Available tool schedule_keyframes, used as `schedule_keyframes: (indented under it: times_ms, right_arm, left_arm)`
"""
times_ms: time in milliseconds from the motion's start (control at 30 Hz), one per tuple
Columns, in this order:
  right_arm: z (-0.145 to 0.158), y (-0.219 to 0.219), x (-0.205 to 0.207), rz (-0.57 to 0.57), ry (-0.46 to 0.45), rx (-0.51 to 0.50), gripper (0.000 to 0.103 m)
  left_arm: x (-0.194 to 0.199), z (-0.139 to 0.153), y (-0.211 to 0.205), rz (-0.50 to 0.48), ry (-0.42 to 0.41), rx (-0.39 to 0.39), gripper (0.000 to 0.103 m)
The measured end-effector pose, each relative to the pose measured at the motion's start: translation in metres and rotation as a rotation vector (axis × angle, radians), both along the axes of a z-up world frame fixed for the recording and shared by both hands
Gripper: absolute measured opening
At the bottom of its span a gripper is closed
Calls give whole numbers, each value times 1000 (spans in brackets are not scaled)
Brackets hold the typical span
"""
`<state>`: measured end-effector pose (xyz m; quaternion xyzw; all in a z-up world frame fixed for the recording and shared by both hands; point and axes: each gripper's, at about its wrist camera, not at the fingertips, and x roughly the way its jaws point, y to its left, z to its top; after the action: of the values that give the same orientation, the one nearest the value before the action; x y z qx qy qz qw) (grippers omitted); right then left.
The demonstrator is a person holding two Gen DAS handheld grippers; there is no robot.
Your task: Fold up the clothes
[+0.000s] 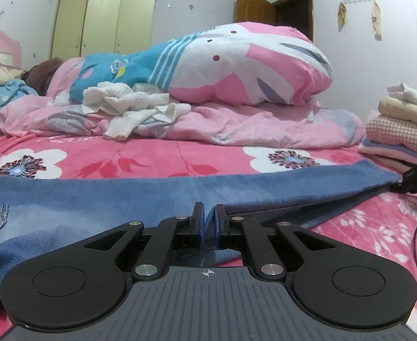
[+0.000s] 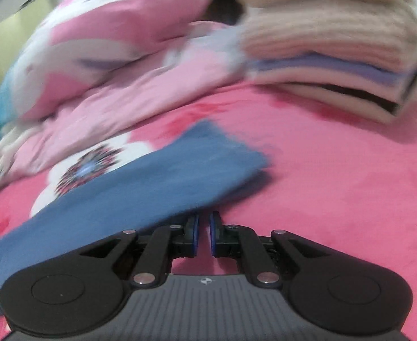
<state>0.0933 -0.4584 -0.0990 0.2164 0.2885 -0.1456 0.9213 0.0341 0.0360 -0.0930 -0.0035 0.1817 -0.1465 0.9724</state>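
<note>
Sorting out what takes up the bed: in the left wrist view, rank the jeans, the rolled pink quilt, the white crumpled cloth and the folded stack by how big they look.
1. jeans, though nearness inflates them
2. rolled pink quilt
3. white crumpled cloth
4. folded stack, cut off by the frame edge, so unsure against the cloth

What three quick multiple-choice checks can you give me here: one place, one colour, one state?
1. Where is the folded stack?
A. on the wardrobe
B. on the bed, right of the jeans
C. under the duvet

2. What colour are the jeans?
A. black
B. blue
C. white

3. How is the left gripper?
A. open above the jeans
B. shut on nothing
C. shut on the jeans

Key:
1 B: the stack sits on the bed past the jeans' right end.
2 B: the denim is plainly blue.
3 C: denim is pinched between its pads.
</note>
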Motion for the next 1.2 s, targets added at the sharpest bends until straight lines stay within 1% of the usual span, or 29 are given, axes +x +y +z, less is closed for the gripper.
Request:
schedule_keyframes:
  times_ms: [33,100,167,200,267,333,433,500,567,633,667,700,733,767,833,900,933,1000,1067,1200]
  right_arm:
    - [3,-12,-5,-28,-1,23,6]
    - [9,-22,-14,-96,12,-4,7]
    - [16,-27,-25,-148,15,-18,10]
    - [19,-28,-30,-157,9,-5,10]
    - [29,-19,-30,-113,-23,19,10]
    - [39,-9,-29,-64,-57,41,10]
    - [49,23,-9,106,-93,57,10]
    - [47,44,6,210,-92,58,10]
    - [38,56,16,268,-66,47,10]
    - [18,54,24,259,-10,12,11]
    - [10,47,22,253,-9,20,6]
    - [2,39,19,247,-12,33,5]
    - [2,33,14,225,-4,37,5]
    - [4,28,9,199,6,39,8]
    - [14,31,-1,135,55,-65,9]
    - [29,40,-9,140,67,-148,10]
    - [36,47,-13,163,46,-155,11]
    - [52,70,-17,249,-12,-144,17]
    - [60,106,-11,367,-42,-165,28]
    - [60,191,11,631,-70,-241,29]
  left_arm:
    - [2,-1,-1,-18,24,13,6]
    - [4,-3,-1,-48,67,37,8]
    - [2,-3,0,-55,95,48,11]
    - [1,-3,1,-59,101,45,12]
    - [-2,-1,5,-64,105,38,18]
    - [-4,2,9,-64,99,13,21]
    - [-5,6,19,-67,86,-49,24]
    - [-4,8,28,-64,81,-110,26]
    - [-2,8,33,-50,89,-154,28]
    - [2,3,33,-20,113,-144,28]
    - [6,-2,31,4,133,-120,28]
    - [10,-7,27,32,160,-90,28]
    - [14,-12,25,55,185,-69,28]
    - [16,-15,25,68,200,-66,28]
    - [16,-15,26,75,200,-69,28]
    - [17,-14,26,80,202,-68,30]
    - [17,-15,26,83,202,-66,31]
    - [18,-15,25,88,202,-61,33]
    - [17,-16,25,91,204,-68,35]
    - [17,-17,27,90,208,-89,36]
